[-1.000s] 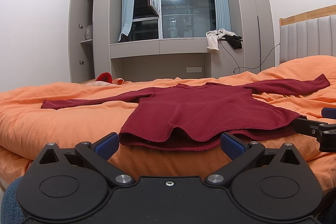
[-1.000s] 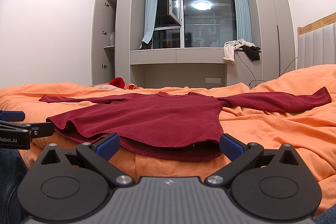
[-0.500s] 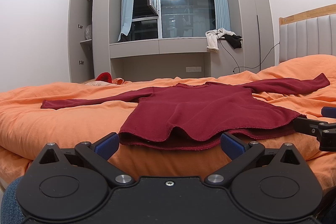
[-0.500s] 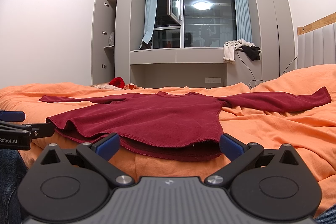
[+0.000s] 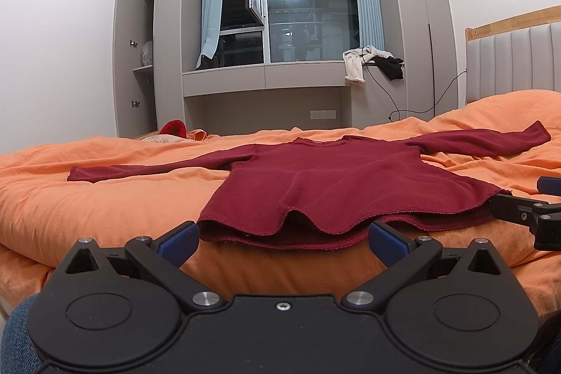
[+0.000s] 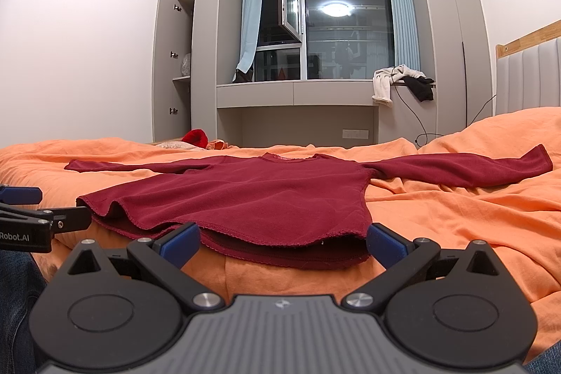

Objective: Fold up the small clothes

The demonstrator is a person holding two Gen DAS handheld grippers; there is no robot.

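A dark red long-sleeved top (image 5: 333, 184) lies flat on the orange bed (image 5: 87, 209), sleeves spread left and right, hem toward me. It also shows in the right wrist view (image 6: 252, 195). My left gripper (image 5: 282, 239) is open and empty, its blue fingertips just short of the hem's left part. My right gripper (image 6: 284, 239) is open and empty, just short of the hem's right part. Each gripper shows at the edge of the other's view: the right gripper (image 5: 526, 212) beside the hem's right corner, the left gripper (image 6: 38, 216) beside the left corner.
The orange bedding (image 6: 455, 216) is wrinkled to the right. A padded headboard (image 5: 515, 58) stands at the right. A small red item (image 5: 173, 128) lies at the bed's far edge. Clothes (image 5: 371, 62) hang over the window ledge. A wardrobe door (image 5: 124, 58) is open at left.
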